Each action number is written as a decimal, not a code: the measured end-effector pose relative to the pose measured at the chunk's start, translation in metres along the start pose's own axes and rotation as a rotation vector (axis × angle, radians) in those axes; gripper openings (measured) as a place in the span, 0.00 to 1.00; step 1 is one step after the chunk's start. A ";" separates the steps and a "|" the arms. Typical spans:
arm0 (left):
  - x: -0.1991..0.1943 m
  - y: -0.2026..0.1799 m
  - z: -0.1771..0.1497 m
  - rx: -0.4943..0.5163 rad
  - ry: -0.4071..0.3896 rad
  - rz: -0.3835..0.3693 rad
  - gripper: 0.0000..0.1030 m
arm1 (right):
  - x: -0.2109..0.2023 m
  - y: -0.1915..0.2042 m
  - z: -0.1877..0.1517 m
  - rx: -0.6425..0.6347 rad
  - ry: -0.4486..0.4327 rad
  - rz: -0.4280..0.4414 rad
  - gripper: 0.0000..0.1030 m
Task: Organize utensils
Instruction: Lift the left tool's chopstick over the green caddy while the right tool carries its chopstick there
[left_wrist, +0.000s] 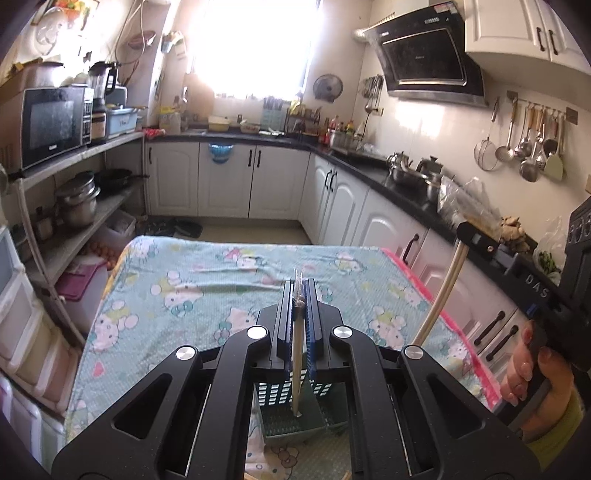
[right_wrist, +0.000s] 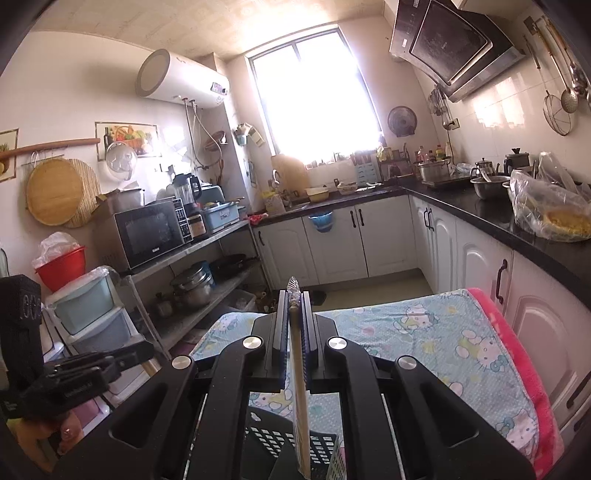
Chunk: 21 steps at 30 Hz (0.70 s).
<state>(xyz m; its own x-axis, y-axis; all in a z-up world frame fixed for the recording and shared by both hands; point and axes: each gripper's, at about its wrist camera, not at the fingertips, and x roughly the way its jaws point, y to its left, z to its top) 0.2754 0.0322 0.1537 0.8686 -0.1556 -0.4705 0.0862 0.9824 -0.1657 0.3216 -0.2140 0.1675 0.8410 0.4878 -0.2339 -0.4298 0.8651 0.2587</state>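
Black linkage arms fill the bottom of both views, and past them each pair of tongs is pinched narrow on a wrapped pair of chopsticks: the left tongs (left_wrist: 300, 295) hold one chopstick pack (left_wrist: 297, 354) whose lower end hangs down into the green slotted basket (left_wrist: 295, 421), and the right tongs (right_wrist: 294, 306) hold a second chopstick pack (right_wrist: 298, 384) angled down toward the dark perforated wall of the same basket (right_wrist: 291, 448). That basket sits on the table (left_wrist: 207, 273), at its near edge, on a cartoon-print cloth. Trouble, as I'd judge it, comes from how each pack is gripped only near its top, with the long tail free to swing; let go while tilted and it could tip over the rim instead of dropping in. A tip could also catch in the slotted wall and drag the light basket across the loose cloth. With both tongs crowding one small opening, they may knock each other too.
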 end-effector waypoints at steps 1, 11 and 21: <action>0.003 0.001 -0.002 0.001 0.003 0.003 0.03 | 0.001 0.000 -0.002 -0.001 0.000 -0.001 0.06; 0.023 0.005 -0.020 0.007 0.043 0.028 0.03 | 0.017 -0.009 -0.022 0.019 0.030 -0.008 0.06; 0.035 0.008 -0.033 0.005 0.059 0.040 0.03 | 0.032 -0.010 -0.041 0.015 0.075 -0.018 0.06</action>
<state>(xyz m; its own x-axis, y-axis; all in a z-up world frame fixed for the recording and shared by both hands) 0.2905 0.0315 0.1069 0.8409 -0.1219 -0.5272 0.0544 0.9884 -0.1419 0.3396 -0.2020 0.1188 0.8216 0.4798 -0.3079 -0.4092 0.8724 0.2673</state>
